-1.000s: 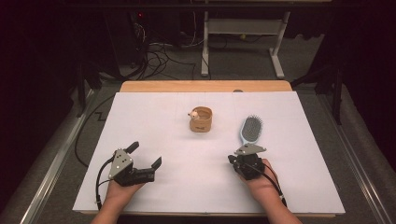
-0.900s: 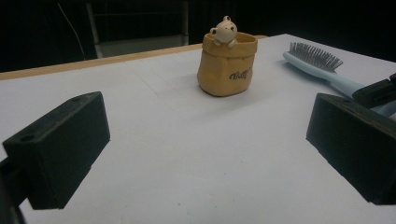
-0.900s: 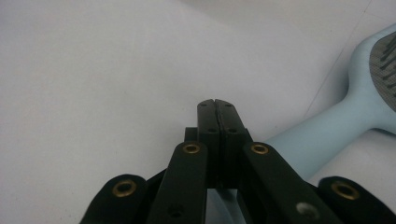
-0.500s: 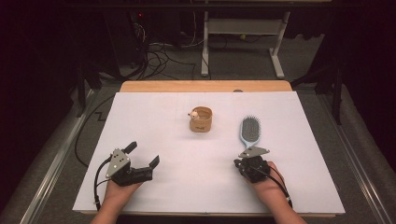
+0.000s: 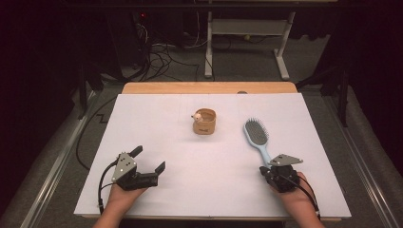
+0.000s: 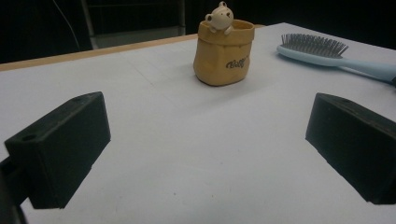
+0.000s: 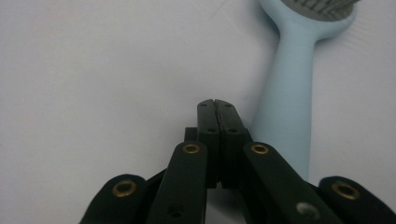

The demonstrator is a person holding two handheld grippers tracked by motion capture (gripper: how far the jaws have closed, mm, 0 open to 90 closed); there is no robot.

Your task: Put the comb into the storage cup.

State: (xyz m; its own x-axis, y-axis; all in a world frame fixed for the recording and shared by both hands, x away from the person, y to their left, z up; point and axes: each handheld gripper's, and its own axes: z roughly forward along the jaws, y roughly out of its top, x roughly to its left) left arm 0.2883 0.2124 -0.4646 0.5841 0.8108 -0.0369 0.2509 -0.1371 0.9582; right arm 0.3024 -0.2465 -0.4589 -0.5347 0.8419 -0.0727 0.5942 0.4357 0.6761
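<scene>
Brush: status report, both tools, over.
Left tool open, empty, parked on the table. Right tool shut, empty, beside the brush handle. Brush flat, bristles up. Cup well apart.

Left claw [image 6: 205,154] wide open; bear pouch [image 6: 224,53], hairbrush [image 6: 327,58] beyond.

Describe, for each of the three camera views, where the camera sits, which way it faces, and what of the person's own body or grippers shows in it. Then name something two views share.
High view: above the person's side, looking forward and down on the white table; both hands, left gripper, right gripper.
Left gripper view: low over the table, facing the tan bear pot; its own open jaws.
Right gripper view: looking down beside the blue hairbrush handle; its own shut jaws.
Shared: all show the hairbrush.
</scene>
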